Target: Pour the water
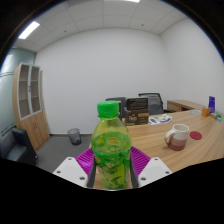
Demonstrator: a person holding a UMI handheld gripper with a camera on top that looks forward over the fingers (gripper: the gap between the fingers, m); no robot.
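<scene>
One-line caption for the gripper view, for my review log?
Gripper shut on a green-capped bottle of yellow-green drink, held upright above the wooden table, with a white mug beyond to the right.

Gripper (112, 168) level, jaws clamped on bottle (110, 150), magenta pads (86, 158) pressing both sides.

1. A light wooden table (195, 150) fills the space ahead and to the right of the gripper's fingers, its top a pale tan.
2. A white mug (178, 136) with a reddish mark on its side stands on the table, to the right of the green-capped bottle (110, 148).
3. A small round red thing (196, 133) lies flat on the table just beyond the mug.
4. A purple box-like thing (211, 103) stands upright near the table's far right end.
5. Dark items, too small to tell apart, sit on the far part of the table near the chairs (140, 103).
6. Left of the table is grey floor (55, 155), with a small dark bin (75, 135) on it near the wall.
</scene>
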